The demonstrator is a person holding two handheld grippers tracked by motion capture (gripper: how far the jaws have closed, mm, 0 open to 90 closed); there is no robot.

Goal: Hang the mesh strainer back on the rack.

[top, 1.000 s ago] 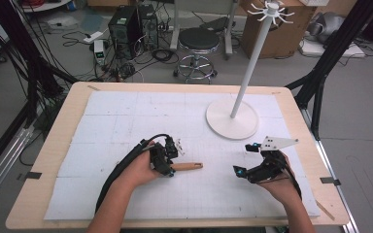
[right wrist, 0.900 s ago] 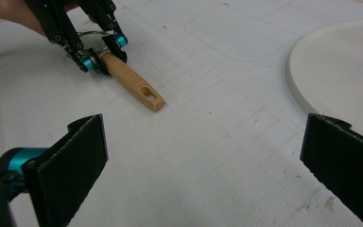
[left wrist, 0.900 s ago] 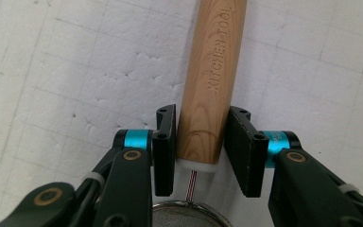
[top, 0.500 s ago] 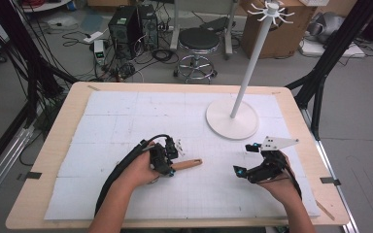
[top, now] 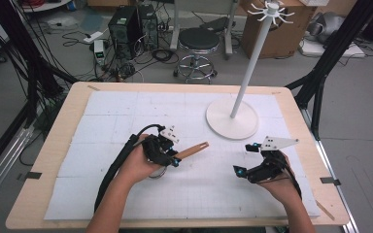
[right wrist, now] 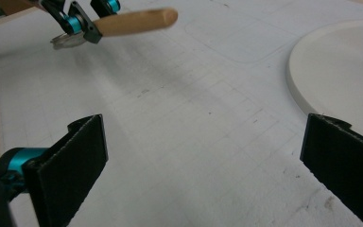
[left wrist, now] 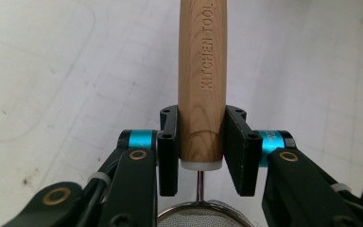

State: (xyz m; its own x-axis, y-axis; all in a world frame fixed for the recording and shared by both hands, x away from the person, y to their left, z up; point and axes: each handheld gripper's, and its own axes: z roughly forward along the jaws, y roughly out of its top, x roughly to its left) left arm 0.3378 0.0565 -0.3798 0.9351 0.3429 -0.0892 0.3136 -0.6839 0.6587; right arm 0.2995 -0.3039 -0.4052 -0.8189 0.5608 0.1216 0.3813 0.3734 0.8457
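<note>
White table (top: 102, 116) – strainer (left wrist: 203, 215) mesh cut off below left gripper (left wrist: 201, 146) jaws.

Both grippers: black linkage bodies, cyan anodised collars at the jaw pivots, brass-coloured pins, flat black pads. Left gripper (top: 169, 154) trails a thick black cable along the bare forearm; right gripper (top: 245, 159) carries a grey three-cornered plate on top. No sleeves visible.

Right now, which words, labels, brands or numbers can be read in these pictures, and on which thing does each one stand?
"KITCHEN TOOL": stamped along the round light wooden handle of a small metal mesh strainer, which the left gripper clamps.
No other text can be read: any markings on the black computer tower on the floor are too small and blurred.
</note>
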